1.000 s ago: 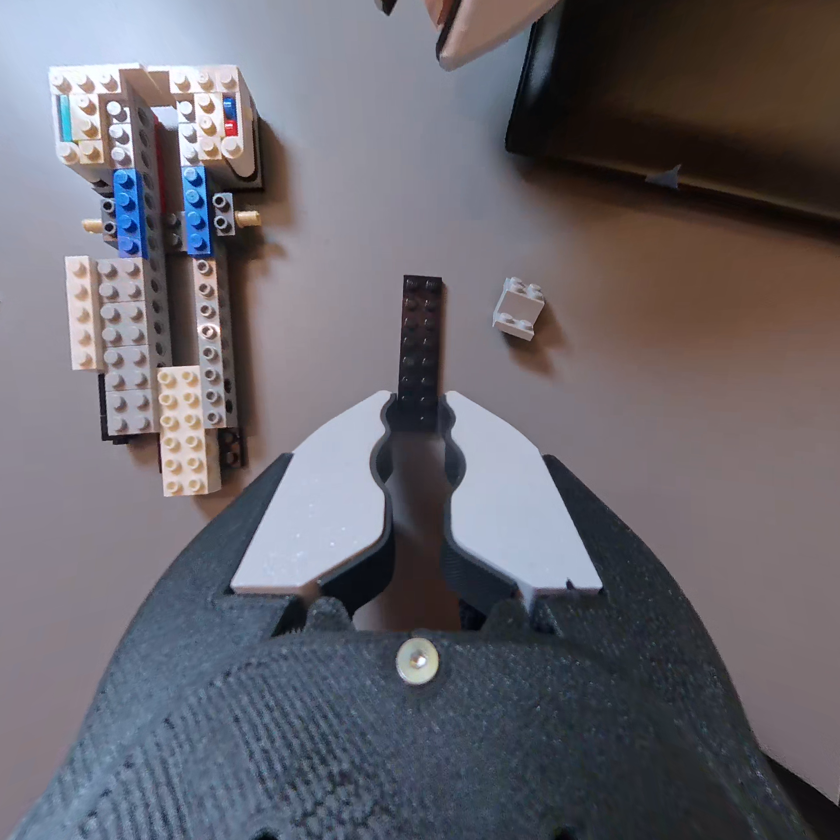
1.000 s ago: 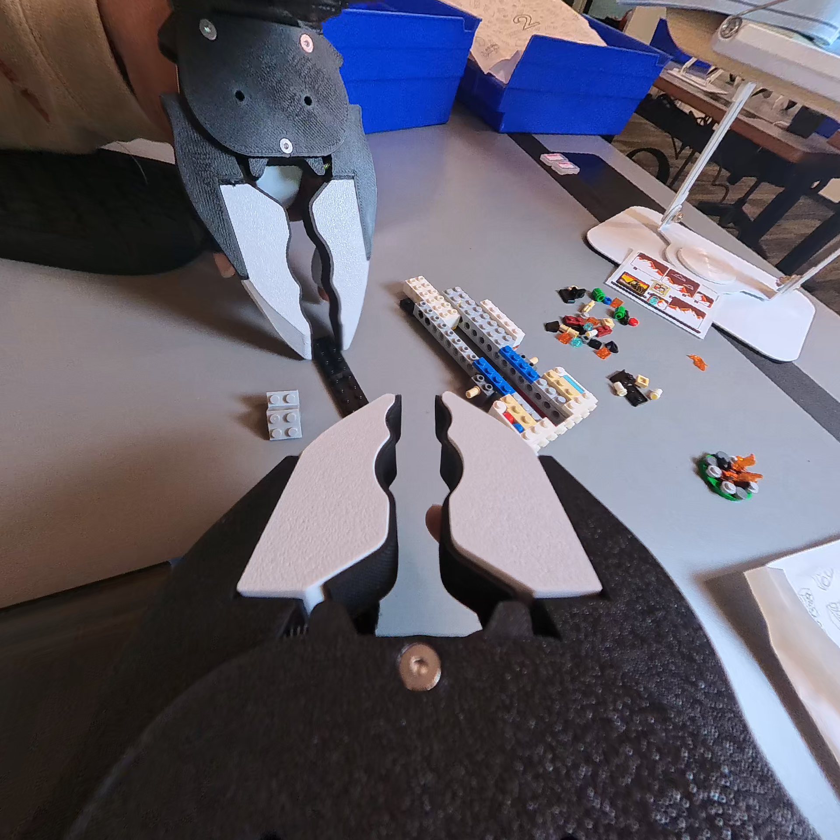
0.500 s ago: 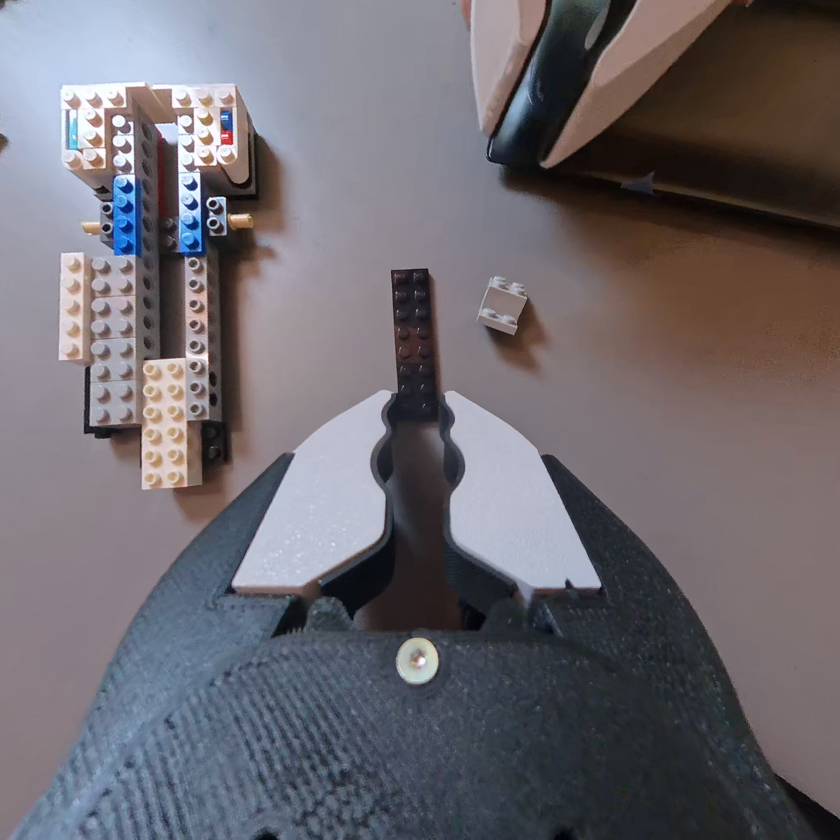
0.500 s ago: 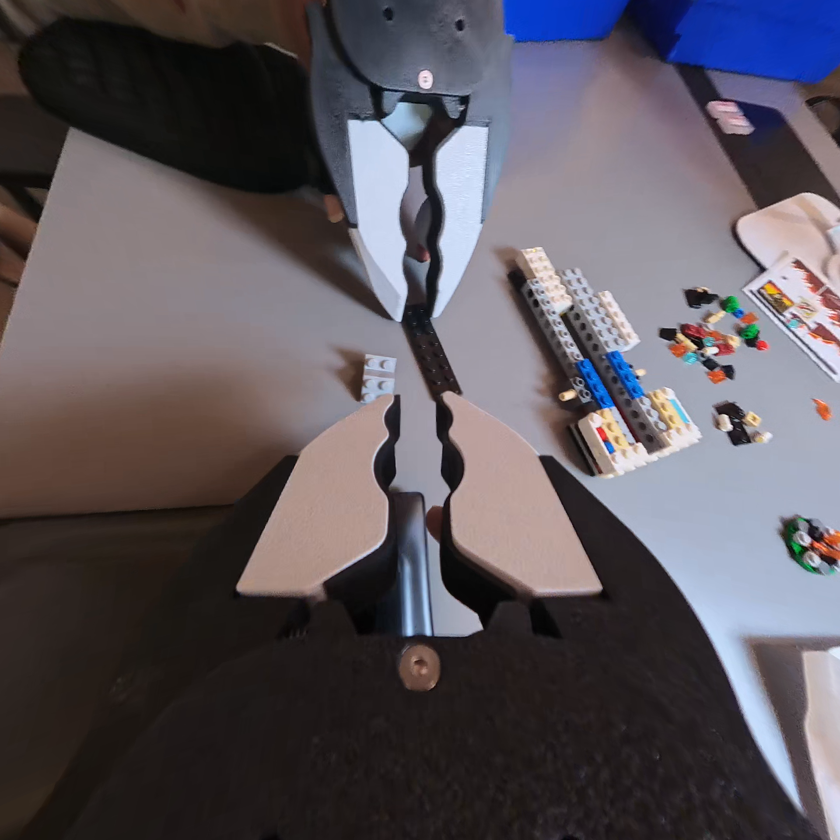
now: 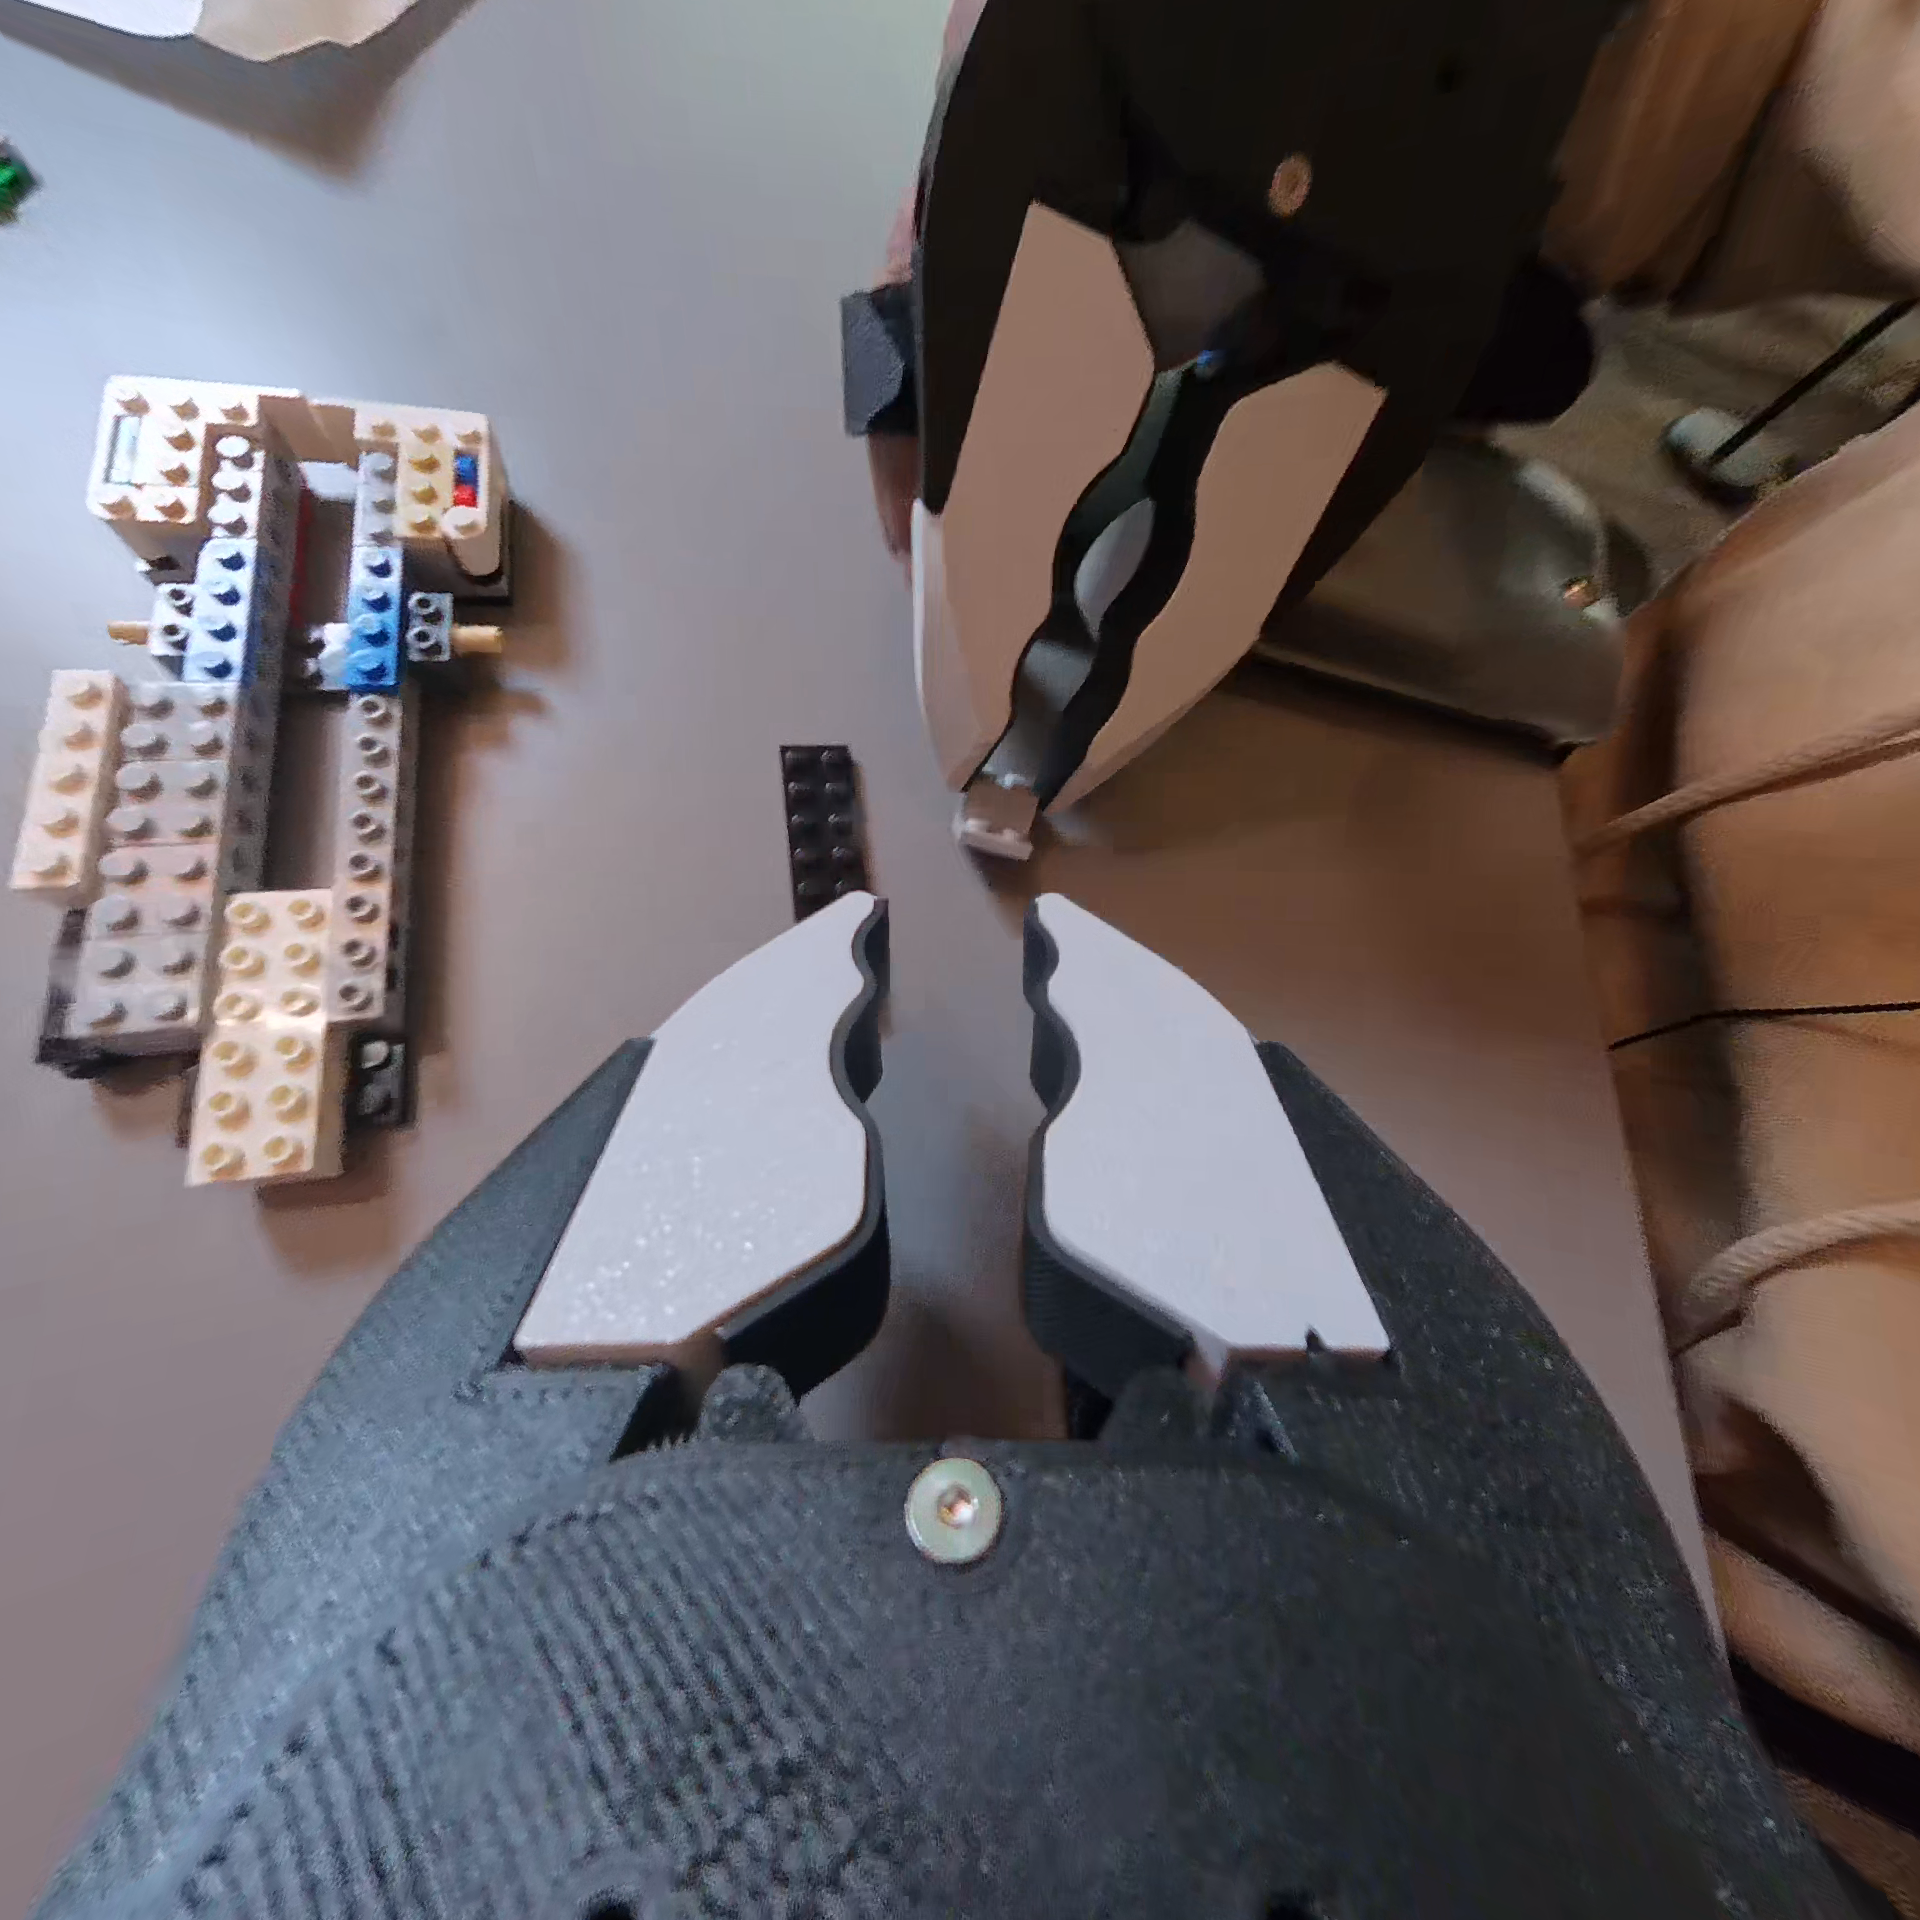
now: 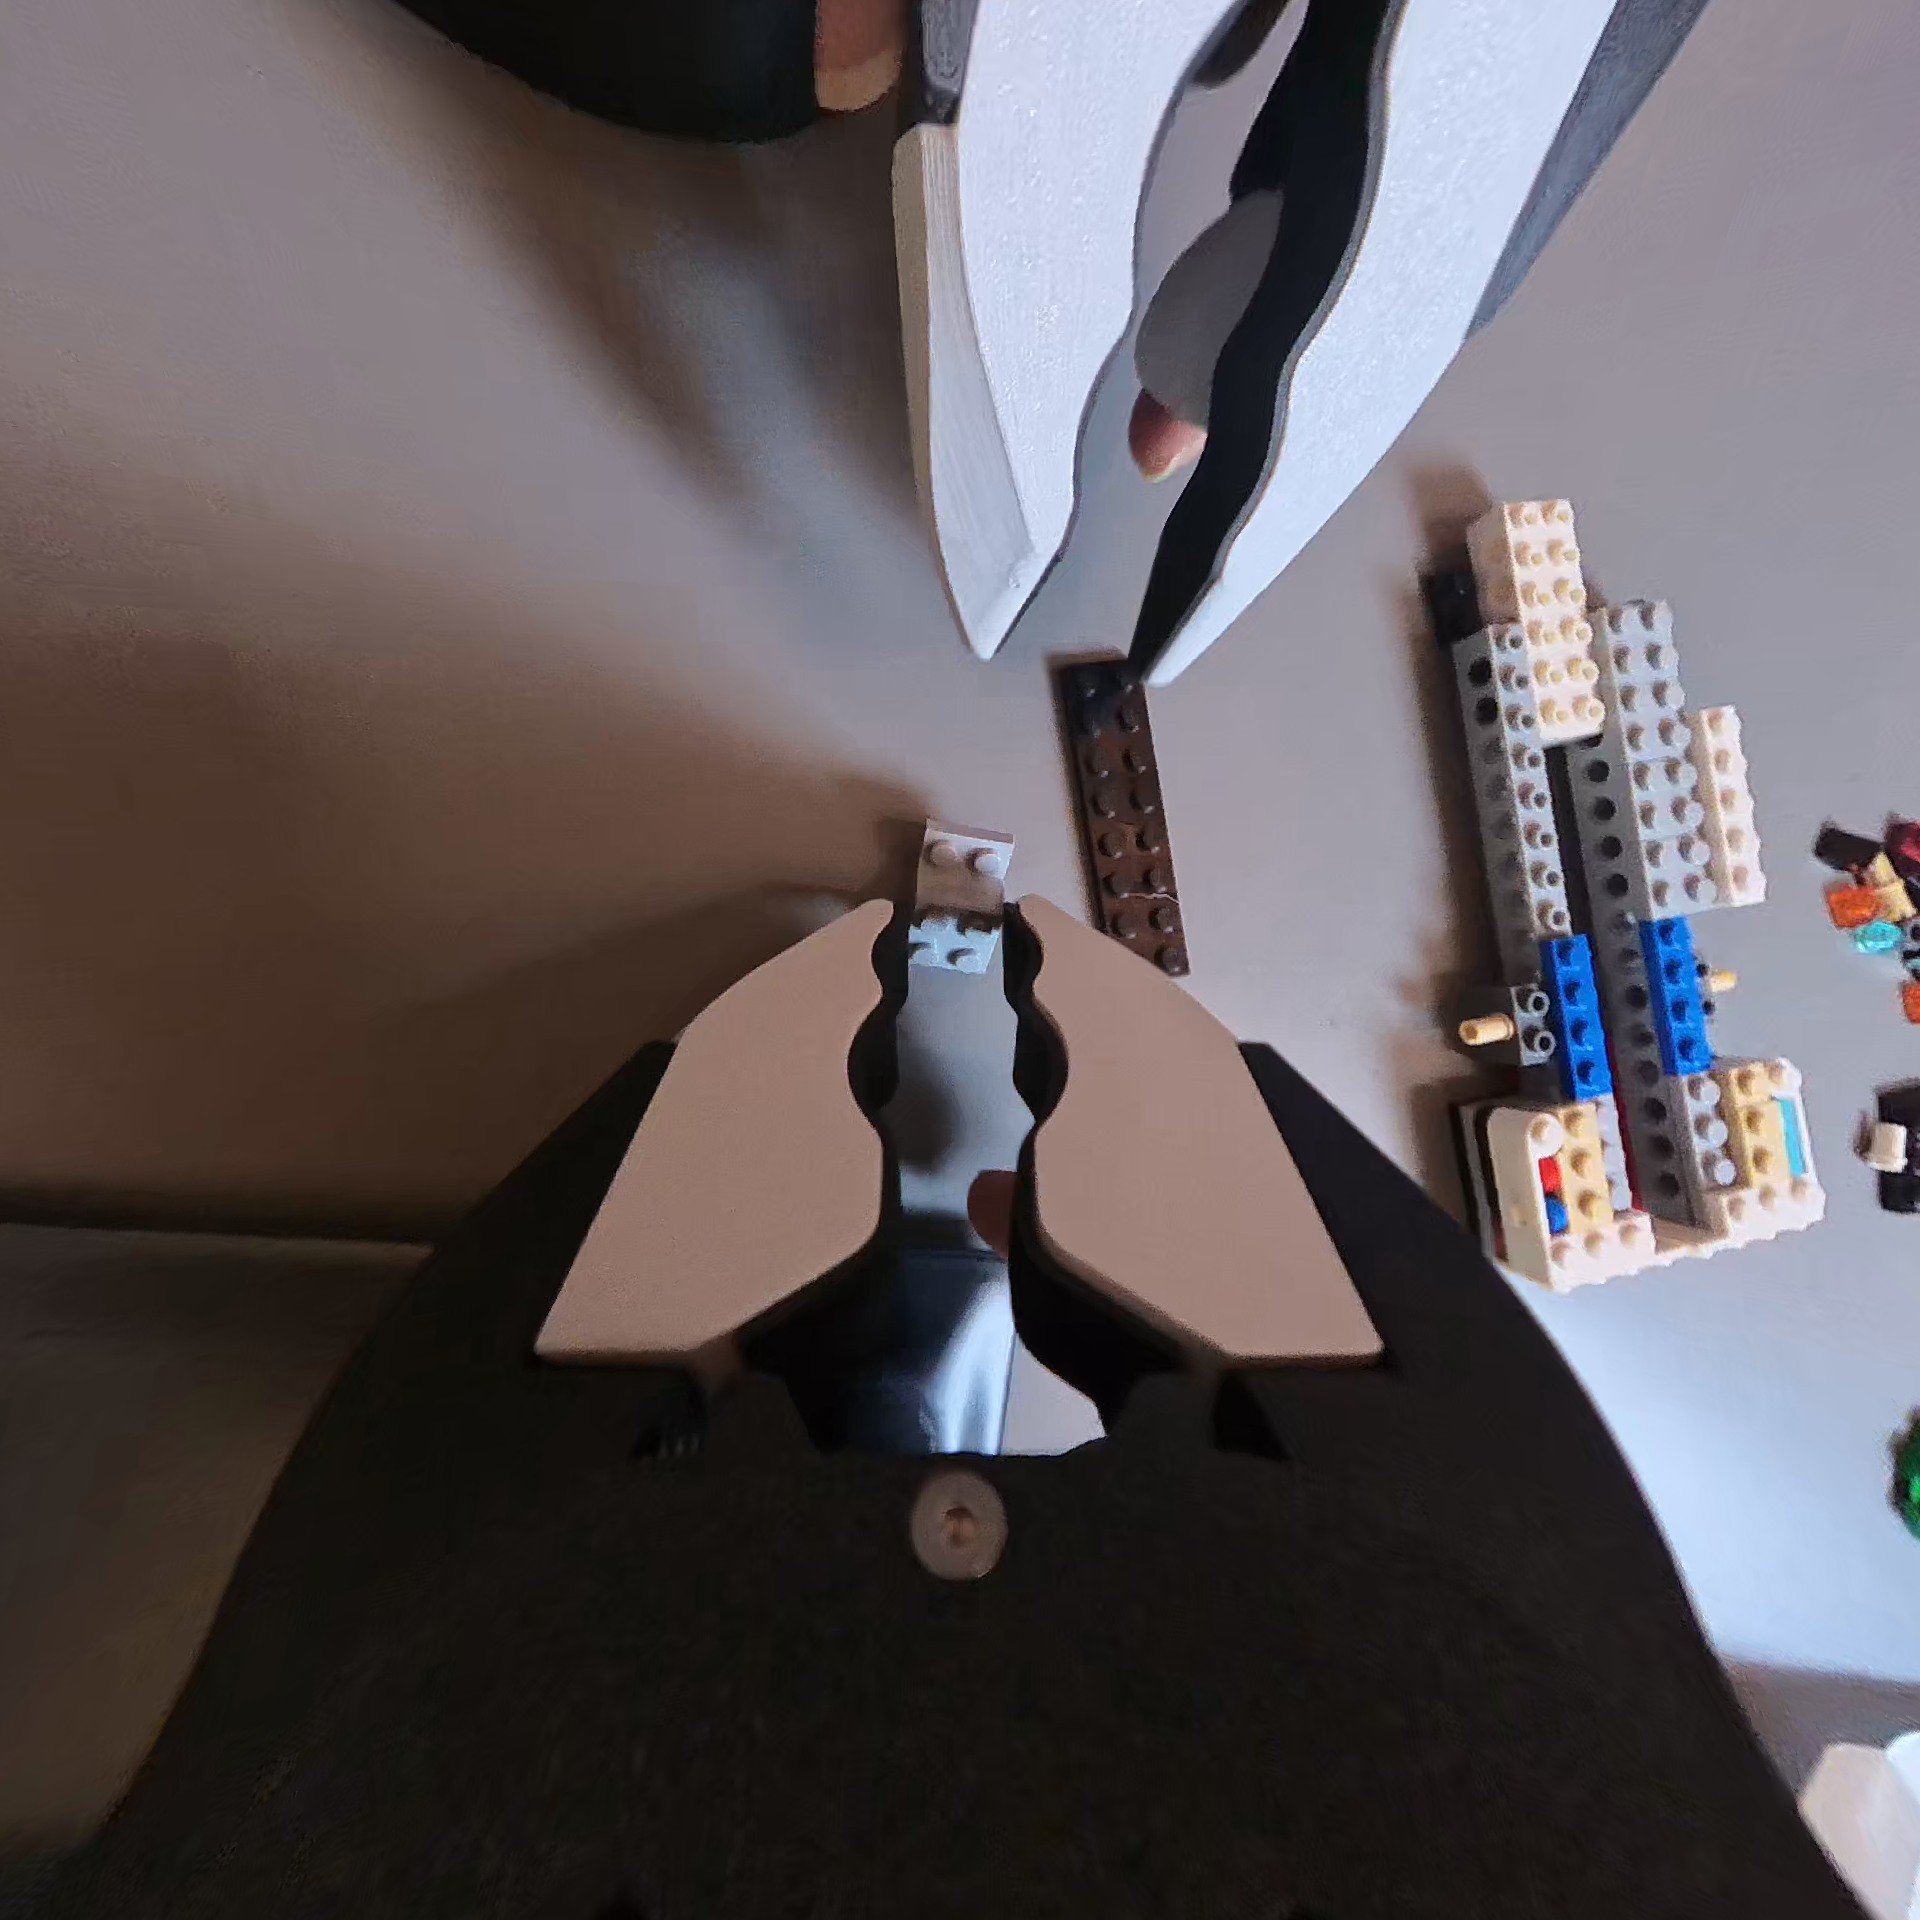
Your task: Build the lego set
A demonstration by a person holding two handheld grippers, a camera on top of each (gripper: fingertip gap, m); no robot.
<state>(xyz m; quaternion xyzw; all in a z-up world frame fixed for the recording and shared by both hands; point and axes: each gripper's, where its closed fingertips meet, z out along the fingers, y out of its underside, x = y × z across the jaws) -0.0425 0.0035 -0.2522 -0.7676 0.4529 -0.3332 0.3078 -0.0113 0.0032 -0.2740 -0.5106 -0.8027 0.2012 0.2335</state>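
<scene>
light: soft, warm, fairly dim daylight look; the table point(image 5: 644, 312) reads brownish-grey in the left wrist view, paler in the right wrist view
shadows: big soft shadow left of the right gripper point(image 6: 956, 914) jaws, running under the small grey brick point(image 6: 961, 904); short dark shadows hug the lego build point(image 5: 270, 748) out left of the left gripper point(image 5: 956, 914) jaws
glare: none really, just a faint sparkle on the pale finger plates
blur: far gripper ahead of the jaws is smeared in both views; loose small pieces point(image 6: 1881, 914) far right are mushy
distortion: strong fisheye, edges bend and stretch
focus: near gripper body sharp in the left wrist view, dark and murky in the right wrist view
</scene>
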